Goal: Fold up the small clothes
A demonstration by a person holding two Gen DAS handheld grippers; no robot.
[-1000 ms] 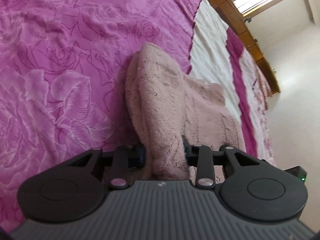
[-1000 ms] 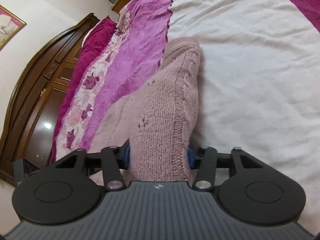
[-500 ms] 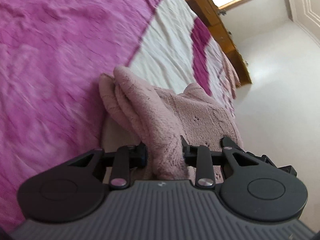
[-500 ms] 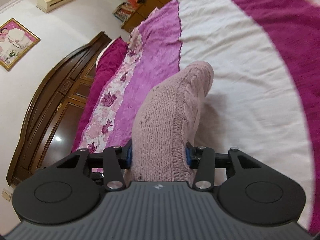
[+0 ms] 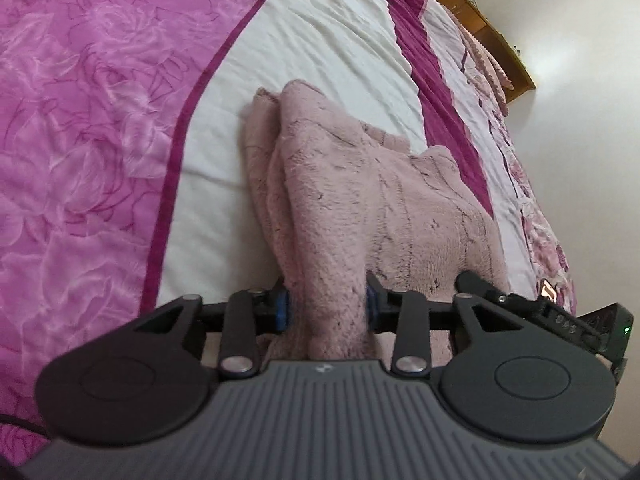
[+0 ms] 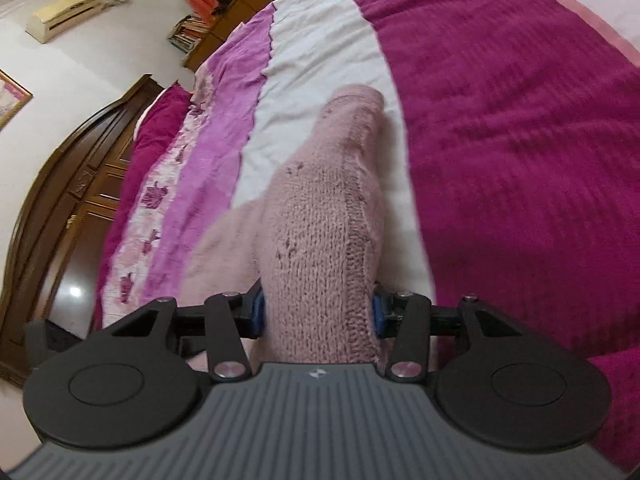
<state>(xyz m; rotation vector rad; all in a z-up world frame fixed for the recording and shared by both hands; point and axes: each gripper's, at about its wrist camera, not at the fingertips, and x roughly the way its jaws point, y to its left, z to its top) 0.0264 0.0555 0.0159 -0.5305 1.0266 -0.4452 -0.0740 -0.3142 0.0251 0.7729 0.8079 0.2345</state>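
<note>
A small pale pink knitted garment (image 5: pixel 360 200) hangs between my two grippers over the bed, its far end resting on the white stripe of the bedspread (image 5: pixel 320 32). My left gripper (image 5: pixel 326 308) is shut on a bunched fuzzy edge of it. My right gripper (image 6: pixel 318 314) is shut on another edge, where the garment (image 6: pixel 324 216) shows a ribbed knit face. The other gripper's black body shows at the right edge of the left wrist view (image 5: pixel 568 316).
The bedspread has pink rose-print (image 5: pixel 80 120), white and dark magenta (image 6: pixel 520 140) stripes. A dark wooden headboard (image 6: pixel 60 200) stands at left in the right wrist view. A wooden bed rail (image 5: pixel 480 20) and white wall lie beyond. Shelves and an air conditioner (image 6: pixel 64 12) are far off.
Both grippers have carried the garment sideways across the bed, from the pink rose-print part toward the white and dark magenta stripes. Both stay shut on it.
</note>
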